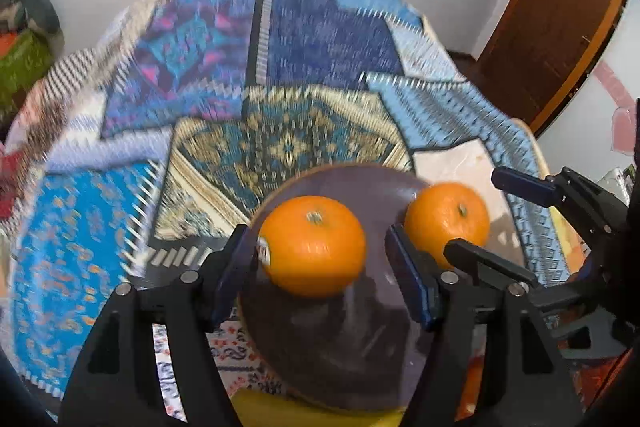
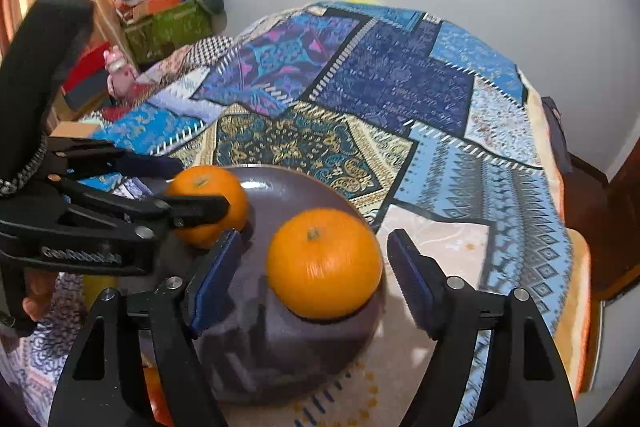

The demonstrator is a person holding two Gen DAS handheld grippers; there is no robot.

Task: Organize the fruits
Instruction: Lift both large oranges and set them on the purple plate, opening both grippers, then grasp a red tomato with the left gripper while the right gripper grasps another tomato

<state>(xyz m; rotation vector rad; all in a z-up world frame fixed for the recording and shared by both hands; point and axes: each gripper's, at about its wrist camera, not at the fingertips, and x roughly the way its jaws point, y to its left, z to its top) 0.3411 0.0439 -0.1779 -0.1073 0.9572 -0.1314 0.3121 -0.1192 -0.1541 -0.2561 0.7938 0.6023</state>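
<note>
Jaws apart on both grippers, each frames an orange [image 1: 312, 245] [image 2: 324, 263] on the plate [image 2: 280, 347]; the firm, smooth, rollable fruit probably wants gripping across its middle.

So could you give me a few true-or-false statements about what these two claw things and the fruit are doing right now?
1. Two oranges sit on a dark plate. True: one orange lies between the left gripper's fingers, the other orange between the right gripper's fingers.
2. Both grippers are clamped tight on the fruit. False: each gripper's jaws stand open, with gaps beside the oranges.
3. The plate rests on a patterned blue cloth. True.
4. One orange is green and unripe. False: both are bright orange.
5. The orange by the left gripper carries a small sticker. True.
</note>
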